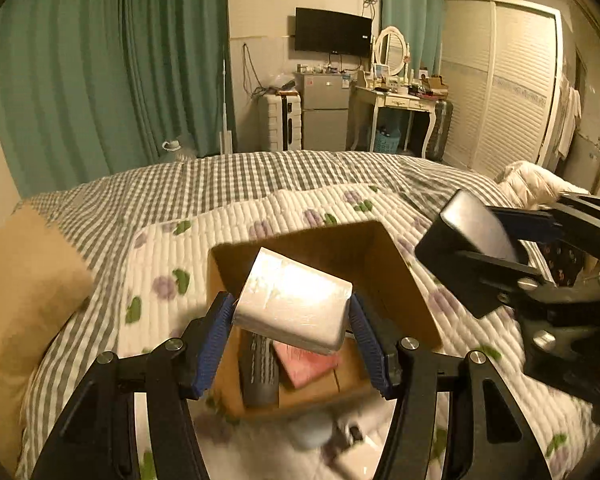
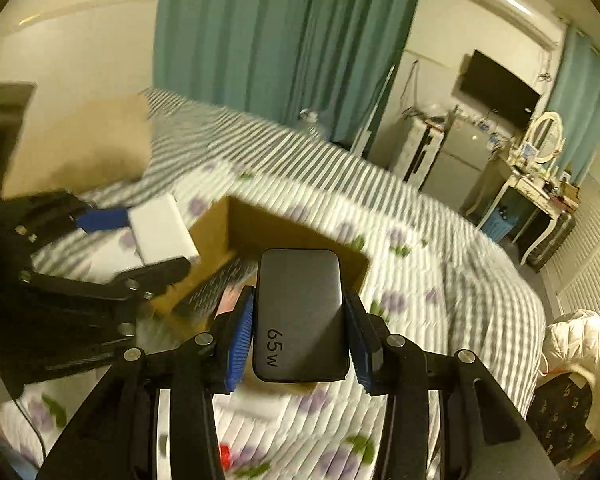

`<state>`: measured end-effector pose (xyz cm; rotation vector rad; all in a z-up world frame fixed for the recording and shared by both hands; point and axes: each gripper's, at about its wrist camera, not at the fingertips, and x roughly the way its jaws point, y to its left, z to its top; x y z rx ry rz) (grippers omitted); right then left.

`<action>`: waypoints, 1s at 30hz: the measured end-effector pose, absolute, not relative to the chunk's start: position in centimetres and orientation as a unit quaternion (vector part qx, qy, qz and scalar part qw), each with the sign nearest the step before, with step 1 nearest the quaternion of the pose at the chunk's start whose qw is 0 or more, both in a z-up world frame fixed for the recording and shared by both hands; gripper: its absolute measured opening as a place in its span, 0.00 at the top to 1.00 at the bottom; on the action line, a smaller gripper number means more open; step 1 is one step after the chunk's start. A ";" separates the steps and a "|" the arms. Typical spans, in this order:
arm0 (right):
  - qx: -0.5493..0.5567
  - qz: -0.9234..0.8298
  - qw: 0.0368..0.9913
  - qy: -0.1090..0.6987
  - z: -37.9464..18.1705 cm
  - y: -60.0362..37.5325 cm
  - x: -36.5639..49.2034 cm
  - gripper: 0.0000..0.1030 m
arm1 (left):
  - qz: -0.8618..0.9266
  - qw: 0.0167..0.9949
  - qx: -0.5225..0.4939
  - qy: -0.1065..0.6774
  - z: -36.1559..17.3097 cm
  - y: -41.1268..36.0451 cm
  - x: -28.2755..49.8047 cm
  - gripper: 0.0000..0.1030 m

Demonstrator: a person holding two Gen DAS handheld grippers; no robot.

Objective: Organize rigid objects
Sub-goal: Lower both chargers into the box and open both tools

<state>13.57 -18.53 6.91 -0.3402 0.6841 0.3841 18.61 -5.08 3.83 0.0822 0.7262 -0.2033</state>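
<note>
My left gripper point(image 1: 292, 316) is shut on a white wrapped box point(image 1: 294, 306) and holds it tilted over an open cardboard box point(image 1: 400, 276) on the bed. Inside the cardboard box lie a dark ribbed object point(image 1: 260, 372) and a pink box point(image 1: 304, 362). My right gripper point(image 2: 300, 320) is shut on a black power bank point(image 2: 300, 312) marked 65w, held above the near right side of the cardboard box point(image 2: 212, 236). The right gripper with the power bank point(image 1: 476, 228) shows at the right of the left wrist view; the left gripper with the white box point(image 2: 160, 228) shows at the left of the right wrist view.
The bed has a floral quilt point(image 1: 172, 264) over a grey checked sheet point(image 1: 220, 176). A tan pillow point(image 1: 24, 280) lies at the left. Small blurred objects point(image 1: 320, 432) lie on the quilt before the box. A white jacket point(image 2: 580, 348) lies at the bed's right.
</note>
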 end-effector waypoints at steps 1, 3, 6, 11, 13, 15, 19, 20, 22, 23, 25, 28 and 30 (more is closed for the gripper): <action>-0.161 0.183 0.912 0.329 7.1 -18.6 14.1 0.59 | -0.097 0.927 0.037 0.360 3.6 -5.2 19.9 0.42; -0.156 0.177 0.914 0.328 7.3 -18.6 15.6 0.59 | -0.091 0.925 0.035 0.368 2.8 -5.3 22.0 0.42; -0.147 0.170 0.916 0.333 6.8 -18.5 18.0 0.59 | -0.081 0.920 0.044 0.380 1.3 -6.0 24.6 0.42; -0.126 0.167 0.910 0.358 4.2 -18.4 21.5 0.59 | -0.088 0.902 0.039 0.420 -2.8 -6.8 27.5 0.42; -0.124 0.165 0.908 0.365 3.1 -18.4 22.5 0.59 | -0.088 0.898 0.042 0.429 -3.9 -7.1 28.3 0.42; -0.120 0.166 0.905 0.372 2.2 -18.4 23.4 0.59 | -0.094 0.893 0.037 0.439 -4.7 -7.2 29.0 0.40; -0.108 0.166 0.905 0.376 1.5 -18.8 24.7 0.59 | -0.084 0.897 0.033 0.433 -4.8 -6.9 29.2 0.26; -0.105 0.165 0.906 0.375 1.5 -18.9 24.9 0.59 | -0.083 0.897 0.035 0.432 -4.7 -6.9 29.2 0.26; -0.099 0.161 0.907 0.376 1.2 -19.1 25.3 0.59 | -0.081 0.899 0.039 0.429 -4.3 -6.5 29.0 0.26; -0.098 0.160 0.907 0.378 1.0 -19.1 25.5 0.59 | -0.078 0.900 0.042 0.427 -4.1 -6.2 28.7 0.26; -0.094 0.159 0.905 0.383 0.5 -19.0 26.0 0.59 | -0.075 0.903 0.048 0.420 -3.5 -5.7 27.8 0.26; -0.093 0.161 0.902 0.391 -0.8 -18.8 26.4 0.59 | -0.069 0.909 0.054 0.407 -2.5 -5.0 26.4 0.26; -0.094 0.162 0.900 0.394 -1.6 -18.4 26.7 0.59 | -0.069 0.915 0.053 0.395 -1.6 -4.5 25.1 0.26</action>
